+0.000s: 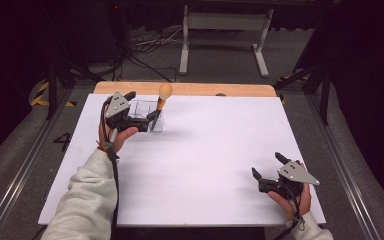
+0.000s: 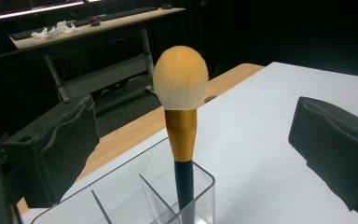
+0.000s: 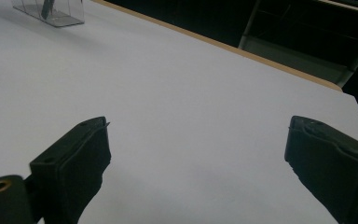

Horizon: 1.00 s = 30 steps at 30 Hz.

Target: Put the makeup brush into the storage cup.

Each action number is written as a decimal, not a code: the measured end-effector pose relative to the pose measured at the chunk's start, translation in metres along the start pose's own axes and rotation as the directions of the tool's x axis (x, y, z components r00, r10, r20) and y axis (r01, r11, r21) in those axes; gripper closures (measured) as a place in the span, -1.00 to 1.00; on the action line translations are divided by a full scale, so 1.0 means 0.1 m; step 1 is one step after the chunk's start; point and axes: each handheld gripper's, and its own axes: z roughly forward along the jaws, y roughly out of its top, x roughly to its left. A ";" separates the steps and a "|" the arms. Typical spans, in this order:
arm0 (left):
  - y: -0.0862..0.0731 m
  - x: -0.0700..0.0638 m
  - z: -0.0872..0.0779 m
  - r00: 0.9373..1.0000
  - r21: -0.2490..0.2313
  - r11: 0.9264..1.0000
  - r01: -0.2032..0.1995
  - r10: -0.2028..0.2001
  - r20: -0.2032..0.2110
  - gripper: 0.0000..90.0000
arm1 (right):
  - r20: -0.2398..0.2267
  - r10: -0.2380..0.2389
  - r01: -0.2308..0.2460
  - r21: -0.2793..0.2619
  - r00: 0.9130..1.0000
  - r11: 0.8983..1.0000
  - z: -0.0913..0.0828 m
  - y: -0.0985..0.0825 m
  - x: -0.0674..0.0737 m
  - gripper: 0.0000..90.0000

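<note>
Right gripper (image 1: 266, 172) rests near the tabletop's (image 1: 205, 150) near right corner, jaws apart. Left gripper (image 1: 142, 111), jaws apart, flanks the makeup brush (image 1: 163, 98) standing upright in the clear organizer (image 1: 147, 119) near the far left corner.

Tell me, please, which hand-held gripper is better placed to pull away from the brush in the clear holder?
Left. The left hand-held gripper stands open around the makeup brush, which sits upright in the clear holder. The right hand-held gripper rests open, far off across the white table.
</note>
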 end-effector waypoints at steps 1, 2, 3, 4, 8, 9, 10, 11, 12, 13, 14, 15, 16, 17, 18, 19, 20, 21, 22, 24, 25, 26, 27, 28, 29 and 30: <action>0.00 0.00 -0.01 1.000 -0.001 1.000 0.002 -0.002 0.001 -0.95 | 0.000 0.000 0.000 0.000 1.000 1.000 0.00 0.00 0.00 -0.83; 0.01 -0.01 -0.02 1.000 0.003 1.000 0.001 -0.001 0.001 -0.95 | 0.000 0.000 0.000 0.000 1.000 1.000 0.00 0.00 0.00 -0.84; 0.02 -0.01 -0.03 1.000 0.002 1.000 -0.004 0.004 0.004 -0.96 | 0.000 -0.001 0.001 0.000 1.000 1.000 0.00 0.00 0.00 -0.84; 0.02 -0.02 -0.04 1.000 0.000 1.000 -0.005 0.005 0.007 -0.96 | -0.001 -0.001 0.001 0.000 1.000 1.000 0.00 0.00 0.00 -0.84; 0.04 -0.06 -0.07 0.999 0.003 1.000 -0.030 0.030 0.013 -0.96 | 0.000 -0.002 0.002 0.000 1.000 1.000 0.00 0.00 0.00 -0.84; 0.04 -0.07 -0.08 0.999 0.005 0.999 -0.034 0.034 0.016 -0.96 | 0.000 -0.002 0.002 0.000 1.000 1.000 0.00 0.00 0.00 -0.84; 0.04 -0.09 -0.08 0.999 0.006 0.999 -0.038 0.038 0.019 -0.96 | -0.001 -0.003 0.003 0.000 1.000 1.000 0.00 0.00 0.00 -0.83; 0.03 -0.09 -0.09 0.999 0.008 0.999 -0.038 0.038 0.022 -0.96 | -0.001 -0.003 0.003 0.001 1.000 1.000 0.00 0.00 0.01 -0.84; 0.03 -0.10 -0.10 0.999 0.006 0.999 -0.043 0.043 0.017 -0.96 | -0.001 -0.002 0.002 0.001 1.000 1.000 0.00 0.00 0.01 -0.84; 0.03 -0.11 -0.10 0.999 0.007 0.999 -0.044 0.044 0.018 -0.96 | -0.001 -0.002 0.002 0.000 1.000 1.000 0.00 0.00 0.01 -0.84; 0.03 -0.11 -0.11 0.999 0.003 0.999 -0.044 0.044 0.020 -0.96 | 0.000 -0.003 0.003 0.000 1.000 1.000 0.00 0.00 0.01 -0.84; 0.02 -0.12 -0.12 0.999 0.000 0.999 -0.042 0.042 0.017 -0.96 | 0.000 -0.002 0.002 0.001 1.000 1.000 0.00 0.00 0.01 -0.84; 0.02 -0.12 -0.13 0.999 0.002 0.999 -0.044 0.044 0.014 -0.96 | 0.000 -0.004 0.004 0.002 1.000 1.000 0.00 0.00 0.01 -0.84; 0.02 -0.12 -0.13 0.999 0.002 0.999 -0.044 0.044 0.014 -0.96 | 0.000 -0.004 0.004 0.002 1.000 1.000 0.00 0.00 0.01 -0.83; 0.02 -0.13 -0.14 0.999 -0.003 0.999 -0.044 0.044 0.016 -0.96 | -0.001 -0.004 0.004 0.002 1.000 1.000 0.00 0.00 0.01 -0.84; 0.02 -0.13 -0.15 0.999 0.000 0.999 -0.050 0.050 0.015 -0.95 | -0.001 -0.006 0.006 0.001 1.000 1.000 0.00 0.00 0.01 -0.84; 0.02 -0.14 -0.16 0.999 -0.001 0.999 -0.052 0.052 0.014 -0.95 | -0.001 -0.006 0.006 0.001 1.000 1.000 0.00 0.00 0.01 -0.84; 0.02 -0.14 -0.16 0.999 -0.002 0.999 -0.052 0.052 0.014 -0.95 | -0.001 -0.006 0.006 0.001 1.000 1.000 0.00 0.00 0.01 -0.84; 0.02 -0.15 -0.17 0.999 -0.002 0.999 -0.049 0.049 0.017 -0.95 | 0.000 -0.004 0.004 0.002 1.000 1.000 0.00 0.00 0.01 -0.84; 0.02 -0.15 -0.19 0.998 -0.003 0.999 -0.051 0.051 0.020 -0.95 | -0.001 -0.006 0.006 0.001 1.000 1.000 0.00 0.00 0.01 -0.84; 0.02 -0.16 -0.20 0.999 -0.010 0.999 -0.052 0.052 0.016 -0.95 | 0.000 -0.005 0.005 0.003 1.000 1.000 0.00 0.00 0.01 -0.84; 0.01 -0.17 -0.21 0.998 -0.007 0.998 -0.062 0.062 0.015 -0.95 | -0.001 -0.006 0.006 0.001 1.000 1.000 0.00 0.00 0.01 -0.84; 0.01 -0.17 -0.21 0.998 0.000 0.998 -0.065 0.065 0.021 -0.95 | -0.002 -0.006 0.006 0.002 1.000 1.000 0.00 0.00 0.01 -0.84; 0.00 -0.18 -0.22 0.997 0.005 0.998 -0.065 0.065 0.030 -0.95 | -0.001 -0.006 0.006 0.002 1.000 1.000 0.00 0.00 0.01 -0.84; -0.01 -0.19 -0.22 0.997 0.004 0.998 -0.067 0.067 0.029 -0.95 | 0.000 -0.006 0.006 0.003 1.000 1.000 0.00 0.00 0.01 -0.84; -0.01 -0.20 -0.23 0.997 0.006 0.997 -0.071 0.071 0.027 -0.95 | -0.001 -0.005 0.005 0.002 1.000 1.000 0.00 0.00 0.01 -0.84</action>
